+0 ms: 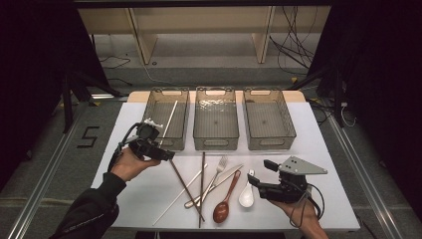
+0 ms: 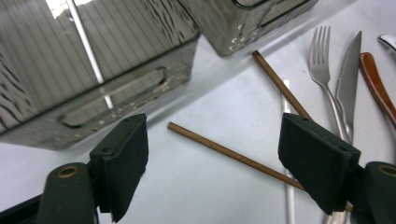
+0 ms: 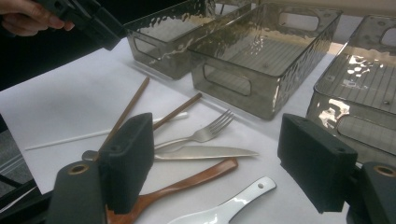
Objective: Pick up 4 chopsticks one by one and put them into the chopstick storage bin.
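L gripper [image 1: 166, 155] open over brown chopstick [image 2: 229, 153] (fingers empty).

Left gripper [image 1: 166, 155] held out at the left, jaws wide apart, empty. Right gripper [image 1: 260, 174] low at near right, jaws apart, empty.

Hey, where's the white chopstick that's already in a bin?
In the high view the white chopstick leans inside the left bin, upper end near the far right corner, just beyond the left hand-held gripper.
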{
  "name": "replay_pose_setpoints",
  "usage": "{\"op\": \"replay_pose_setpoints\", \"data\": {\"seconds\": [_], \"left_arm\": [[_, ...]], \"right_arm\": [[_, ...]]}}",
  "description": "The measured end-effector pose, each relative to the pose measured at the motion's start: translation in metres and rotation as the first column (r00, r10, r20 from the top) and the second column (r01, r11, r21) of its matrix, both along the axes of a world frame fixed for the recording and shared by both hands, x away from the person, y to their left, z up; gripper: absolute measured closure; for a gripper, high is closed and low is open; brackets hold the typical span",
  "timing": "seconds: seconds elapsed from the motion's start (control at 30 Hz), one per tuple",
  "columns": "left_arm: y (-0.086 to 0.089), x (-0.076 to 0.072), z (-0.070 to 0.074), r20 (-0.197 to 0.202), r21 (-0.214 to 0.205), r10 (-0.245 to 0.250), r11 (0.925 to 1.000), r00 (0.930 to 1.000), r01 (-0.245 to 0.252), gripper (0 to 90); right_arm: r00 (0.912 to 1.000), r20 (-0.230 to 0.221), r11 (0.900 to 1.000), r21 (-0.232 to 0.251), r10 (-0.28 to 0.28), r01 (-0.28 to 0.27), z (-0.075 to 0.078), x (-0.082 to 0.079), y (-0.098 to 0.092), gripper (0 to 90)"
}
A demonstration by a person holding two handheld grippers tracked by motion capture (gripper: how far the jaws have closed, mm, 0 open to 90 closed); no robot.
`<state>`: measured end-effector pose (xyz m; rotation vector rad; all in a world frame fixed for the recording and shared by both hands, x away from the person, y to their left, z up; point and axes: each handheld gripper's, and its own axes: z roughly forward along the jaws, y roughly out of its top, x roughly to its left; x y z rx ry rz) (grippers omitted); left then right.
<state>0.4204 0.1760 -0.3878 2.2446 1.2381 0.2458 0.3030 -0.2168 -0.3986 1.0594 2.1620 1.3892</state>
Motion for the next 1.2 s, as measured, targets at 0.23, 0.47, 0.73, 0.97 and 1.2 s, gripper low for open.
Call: {"op": "replay_pose_setpoints", "data": {"seconds": [0.23,0.47,0.73,0.97,1.2], "left_arm": [[-0.006,-0.016,-0.012,-0.024,-0.013,0.007,0.9999,0.9997,-0.007,24.1],[-0.011,-0.026,-0.021,-0.064,-0.005,-0.017,0.9998,0.9978,0.017,24.7],[-0.021,-0.04,-0.034,-0.134,0.059,-0.085,0.9939,0.9873,0.094,30.8],[-0.029,-0.049,-0.047,-0.201,0.11,-0.146,0.9792,0.9686,0.17,33.8],[-0.033,-0.053,-0.051,-0.206,0.114,-0.176,0.9727,0.9626,0.202,43.1]], "right_arm": [[1.0,0.0,1.0,-0.002,0.001,-0.001,0.0,0.0,0.0,28.1],[1.0,0.001,1.0,-0.003,0.0,0.0,0.0,-0.001,0.0,28.1],[1.0,0.002,1.0,-0.003,0.003,-0.003,0.0,-0.001,0.001,28.1],[1.0,0.001,1.0,-0.003,0.002,-0.002,0.0,-0.001,0.001,28.1],[1.0,0.002,1.0,-0.001,0.002,-0.002,0.0,-0.001,0.001,28.1]]}}
